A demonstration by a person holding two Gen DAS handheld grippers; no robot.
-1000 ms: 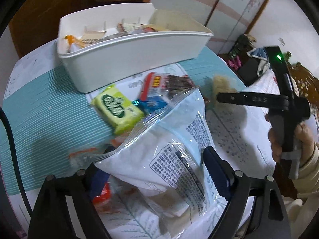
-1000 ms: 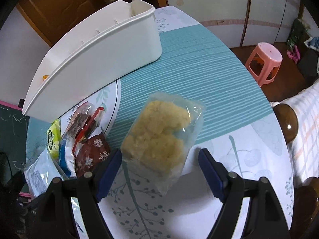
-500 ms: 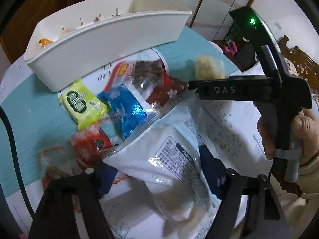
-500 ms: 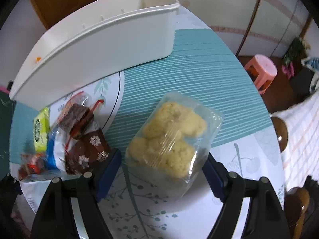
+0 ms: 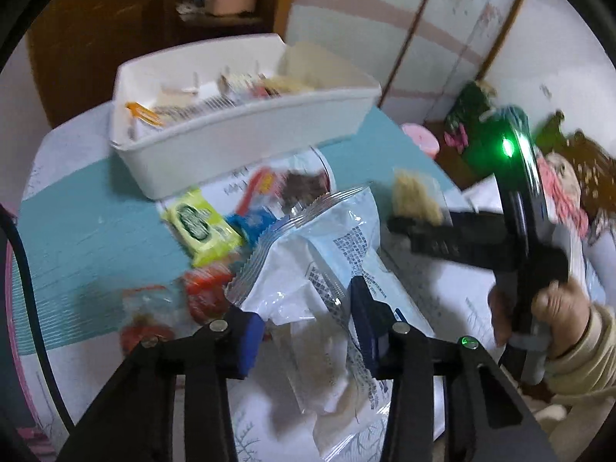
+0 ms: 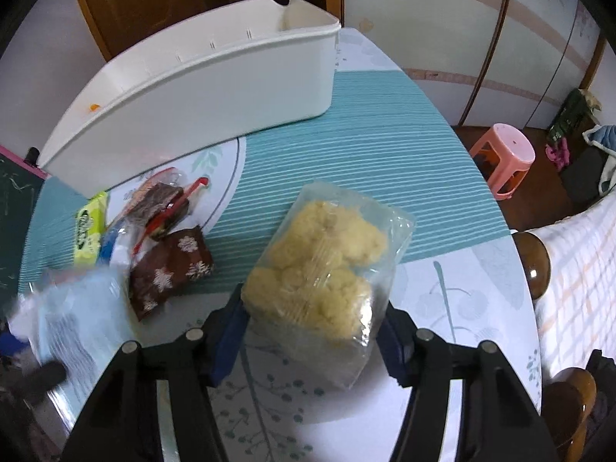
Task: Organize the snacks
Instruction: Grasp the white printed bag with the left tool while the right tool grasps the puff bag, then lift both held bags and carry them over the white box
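Note:
My left gripper (image 5: 308,323) is shut on a large white and light-blue snack bag (image 5: 327,269) and holds it above the table. My right gripper (image 6: 312,331) is shut on a clear bag of yellow puffed snacks (image 6: 323,261), lifted off the table; it also shows in the left wrist view (image 5: 415,200). A white bin (image 5: 246,131) with several snacks inside stands at the back; the right wrist view shows its outer wall (image 6: 200,100). Loose snacks lie in front of it: a green-yellow pack (image 5: 200,227), a blue pack (image 5: 250,223), red packs (image 5: 204,292), and a brown snowflake pack (image 6: 169,269).
The round table has a teal striped and white leaf-patterned cloth (image 6: 365,146). A pink stool (image 6: 504,158) stands on the floor to the right. A wooden chair back (image 6: 531,265) is close to the table's right edge. A wooden cabinet (image 5: 96,38) stands behind the bin.
My left gripper has closed on the white bag and lifted it, and the view has tilted up toward the bin. My right gripper has closed on the yellow snack bag and raised it.

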